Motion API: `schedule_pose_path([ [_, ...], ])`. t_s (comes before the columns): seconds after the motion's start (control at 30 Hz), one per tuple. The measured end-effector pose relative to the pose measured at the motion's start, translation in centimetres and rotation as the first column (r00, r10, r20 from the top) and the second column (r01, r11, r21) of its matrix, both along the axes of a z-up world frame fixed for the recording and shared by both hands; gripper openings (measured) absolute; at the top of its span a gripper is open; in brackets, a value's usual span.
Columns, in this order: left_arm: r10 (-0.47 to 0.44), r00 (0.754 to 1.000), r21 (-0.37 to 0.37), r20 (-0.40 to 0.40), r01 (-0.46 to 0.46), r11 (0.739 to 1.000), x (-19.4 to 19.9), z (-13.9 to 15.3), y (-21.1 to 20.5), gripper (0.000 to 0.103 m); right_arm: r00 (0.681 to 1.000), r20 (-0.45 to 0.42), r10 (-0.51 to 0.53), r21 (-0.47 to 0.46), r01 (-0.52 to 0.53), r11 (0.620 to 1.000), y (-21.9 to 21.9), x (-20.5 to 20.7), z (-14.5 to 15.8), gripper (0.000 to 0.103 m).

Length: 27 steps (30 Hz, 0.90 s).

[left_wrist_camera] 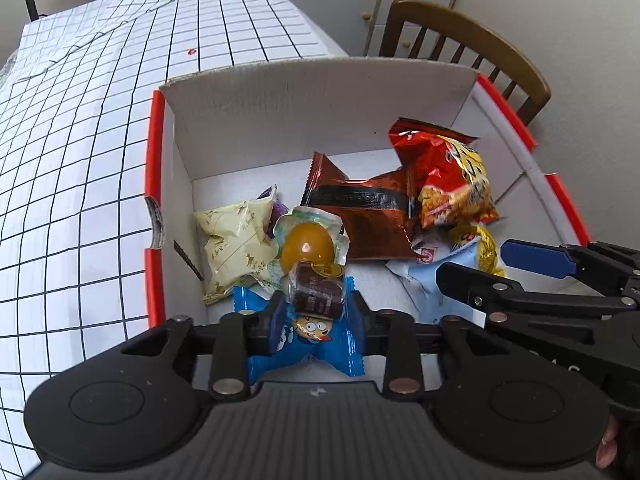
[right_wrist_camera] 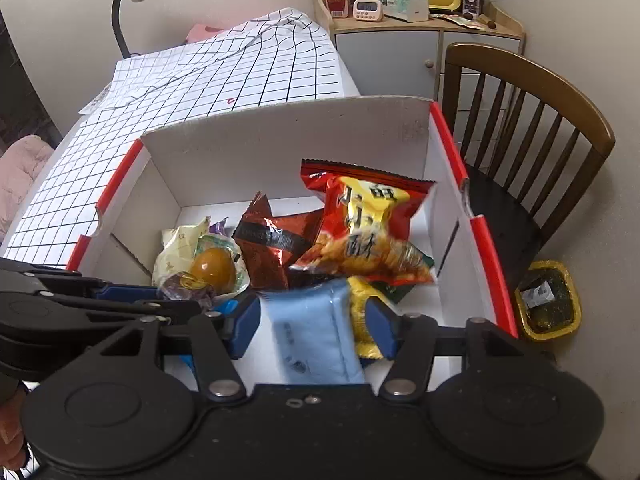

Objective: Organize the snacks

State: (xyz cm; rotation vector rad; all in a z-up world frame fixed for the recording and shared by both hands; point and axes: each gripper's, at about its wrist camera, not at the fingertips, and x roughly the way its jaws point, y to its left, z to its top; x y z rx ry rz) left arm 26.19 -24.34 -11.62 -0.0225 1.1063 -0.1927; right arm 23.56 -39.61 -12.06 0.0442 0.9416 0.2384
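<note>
Found the left tongs (left_wrist_camera: 318, 304) pinched narrow on a brown wrapped candy (left_wrist_camera: 318, 290), held over the 6 o'clock edge of the box floor. Found the right tongs (right_wrist_camera: 314, 322) spread wide, straddling a pale blue packet (right_wrist_camera: 312, 340) and a yellow packet (right_wrist_camera: 362, 320). Saw a gap at the left pad and no grip evident.

Progress:
- Judged well advanced, with every snack in view already inside the box.
- Saw none on the checked tablecloth (left_wrist_camera: 80, 160) at 9 o'clock (only part of the cloth in view).
- Outstanding: release of the candy.
- No sorting apparent. Heap loose and overlapping.

Contents, by size, places read off the left wrist view:
- Cardboard box (left_wrist_camera: 320, 68): corrugated, white inside, red rim tape, rear flap upright at 12 o'clock.
- Red crisp bag (left_wrist_camera: 452, 176): glossy, puffed, serrated top seam, leaning at 2 o'clock.
- Brown foil pack (left_wrist_camera: 360, 220): flat, shiny, creased, at centre, partly under the red bag.
- Pale blue packet: matt, pillow-shaped, at 4 o'clock.
- Cream pouch (left_wrist_camera: 236, 248): soft, crumpled, small printed motifs, at 9 o'clock.
- Blue cartoon sachet (left_wrist_camera: 312, 340): slick film, crimped ends, at 6 o'clock, below the candy.
- Jelly cup (left_wrist_camera: 306, 244): clear plastic, amber dome, just beyond the candy.
- Candy: short cylinder, dark wrapper, gold label on top.
</note>
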Motion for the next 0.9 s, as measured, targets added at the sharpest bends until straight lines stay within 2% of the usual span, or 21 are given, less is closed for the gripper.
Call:
schedule_pose_path([
  [0.07,-0.011,1.000,-0.020,0.014,0.012,1.000,-0.5,0.5,0.3,0.039,1.000,0.011,-0.013,0.000,0.013,1.000,-0.1,-0.4,0.4,0.064],
  [0.17,-0.018,0.998,-0.024,0.053,0.019,1.000,-1.3,1.6,0.9,0.050,0.999,0.020,-0.032,0.016,0.032,0.999,-0.4,-1.1,1.3,0.064],
  [0.43,-0.028,0.990,-0.082,0.139,0.040,0.996,-3.8,4.8,2.6,0.052,0.995,0.087,-0.048,0.056,0.044,0.997,0.4,-3.9,4.4,0.075],
  [0.6,-0.031,0.981,-0.112,0.190,0.053,0.992,-5.6,6.9,3.8,0.061,0.990,0.129,-0.061,0.092,0.049,0.995,0.7,-5.8,6.6,0.081],
  [0.9,-0.018,0.964,-0.140,0.267,0.057,0.988,-8.8,10.1,5.8,0.067,0.973,0.228,-0.045,0.125,0.017,0.992,1.5,-9.6,9.7,0.091],
])
